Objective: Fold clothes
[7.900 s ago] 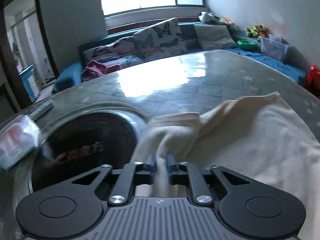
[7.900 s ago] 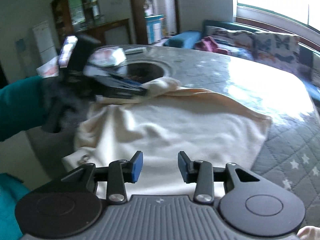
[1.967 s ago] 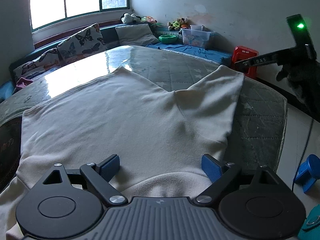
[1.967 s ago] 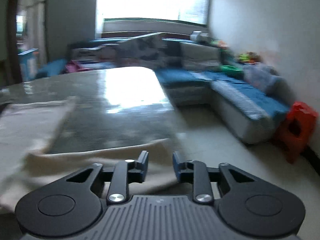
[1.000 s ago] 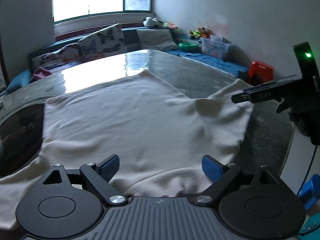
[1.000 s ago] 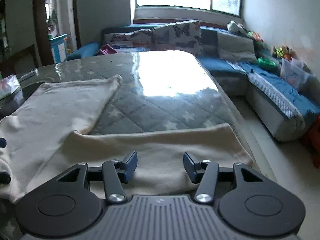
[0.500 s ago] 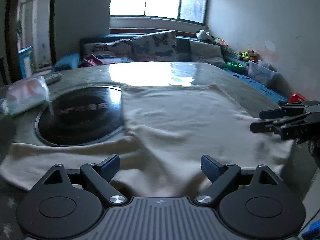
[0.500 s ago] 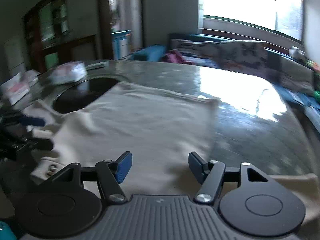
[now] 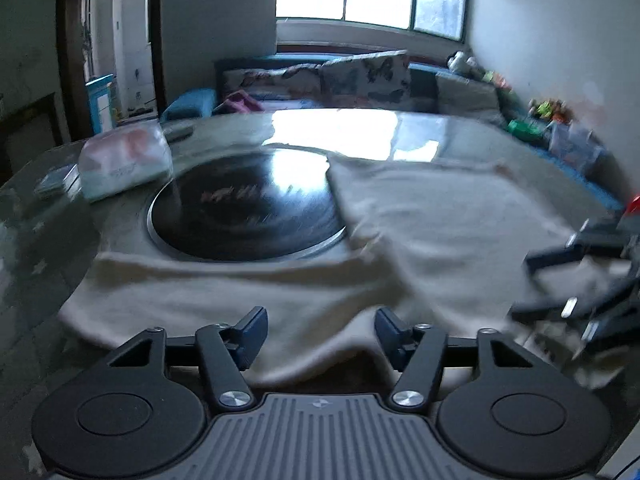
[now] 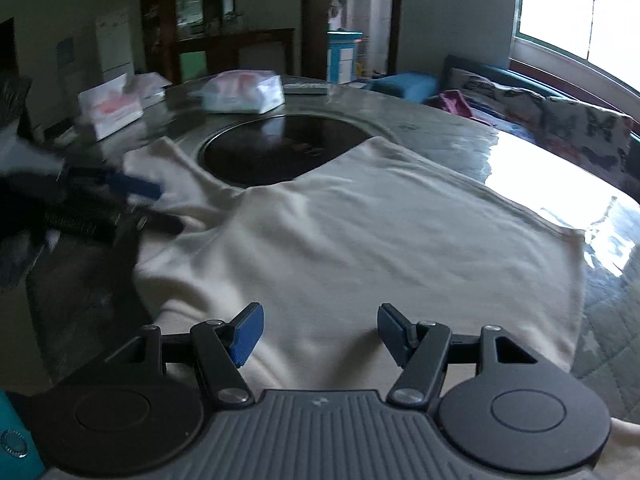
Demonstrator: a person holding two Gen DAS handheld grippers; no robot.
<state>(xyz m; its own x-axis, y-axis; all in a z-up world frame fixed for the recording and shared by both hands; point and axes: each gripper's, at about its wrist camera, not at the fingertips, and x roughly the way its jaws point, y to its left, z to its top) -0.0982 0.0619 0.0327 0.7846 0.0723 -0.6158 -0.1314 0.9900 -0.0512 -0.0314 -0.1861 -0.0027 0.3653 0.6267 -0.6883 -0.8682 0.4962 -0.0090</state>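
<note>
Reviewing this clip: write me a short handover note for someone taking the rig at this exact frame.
Left gripper: open, nothing pinched; its jaws have just been closing, over the near edge of the cream garment.
Right gripper: open, empty, over the garment's near side.
Garment lies spread on the table, one part overlapping the round black cooktop. Tissue packs sit beyond it.
Done: garment laid out flat.
Left: every fold; no fold is visible yet. Grip the near edge first.

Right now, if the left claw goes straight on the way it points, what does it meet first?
Most likely the cream garment itself: its near edge lies just ahead of the open left claw, between and below the fingertips. The dark round plate lies farther. Depth is unclear in this blur.
</note>
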